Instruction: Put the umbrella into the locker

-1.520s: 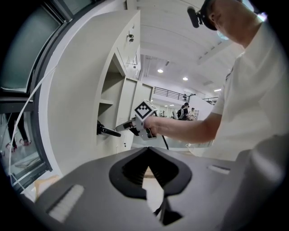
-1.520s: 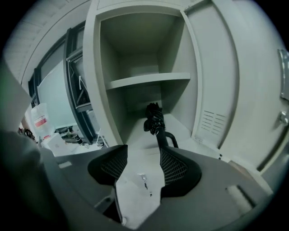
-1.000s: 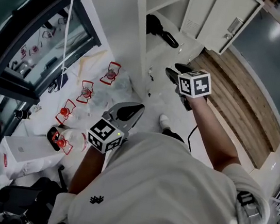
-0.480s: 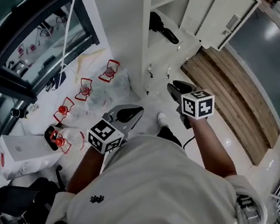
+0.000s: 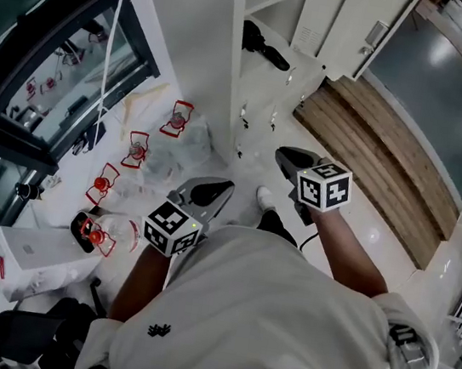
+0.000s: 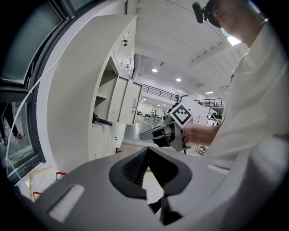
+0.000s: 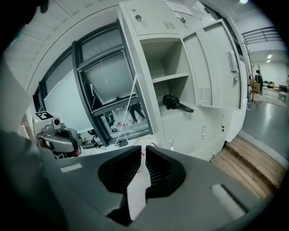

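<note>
The black folded umbrella lies on the lower shelf of the open white locker; it also shows in the right gripper view and the left gripper view. My right gripper hangs in the air well short of the locker. Its jaws are closing to a thin slit with nothing between them. My left gripper is held lower, beside my body, with its tips together and empty. Each gripper shows in the other's view, the right gripper and the left gripper.
The locker door stands swung open. A wooden step runs along the right. Bottles with red handles and crumpled plastic lie on the floor by the window. A white box sits at lower left.
My right gripper has drawn back from the locker toward my body, and its jaws have narrowed. The left gripper has hardly shifted. The umbrella stays on the shelf.
</note>
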Motion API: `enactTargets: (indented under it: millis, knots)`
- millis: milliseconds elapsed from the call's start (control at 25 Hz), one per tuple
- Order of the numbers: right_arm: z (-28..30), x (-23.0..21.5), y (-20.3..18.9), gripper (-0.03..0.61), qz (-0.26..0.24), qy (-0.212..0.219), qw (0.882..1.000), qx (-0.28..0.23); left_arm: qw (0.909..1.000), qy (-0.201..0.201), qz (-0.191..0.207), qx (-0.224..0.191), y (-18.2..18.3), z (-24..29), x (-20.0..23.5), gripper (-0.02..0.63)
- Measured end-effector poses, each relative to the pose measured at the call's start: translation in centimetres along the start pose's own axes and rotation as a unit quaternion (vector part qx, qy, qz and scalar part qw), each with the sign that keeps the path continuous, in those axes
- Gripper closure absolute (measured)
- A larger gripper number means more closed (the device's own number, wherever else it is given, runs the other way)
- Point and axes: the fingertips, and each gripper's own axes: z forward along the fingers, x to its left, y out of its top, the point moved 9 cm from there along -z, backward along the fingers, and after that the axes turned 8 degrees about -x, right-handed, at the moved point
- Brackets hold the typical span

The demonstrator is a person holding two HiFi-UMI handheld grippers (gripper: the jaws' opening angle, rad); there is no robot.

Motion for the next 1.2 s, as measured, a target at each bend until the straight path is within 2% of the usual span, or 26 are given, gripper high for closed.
enactTargets:
  millis: [640,1200]
  knots:
    - [-1.2,1.4,-0.4,0.552,0.004,0.009,1.000,-0.003,1.0000,-0.004,0.006,-0.005,0.5,-0.7,-0.2,0.560]
    - [-0.6,2.2,0.4,0.554,-0.020,0.024,0.999,-0.005,0.9998,0.017,0.000,-0.013,0.2,-1.5,0.6,0.560]
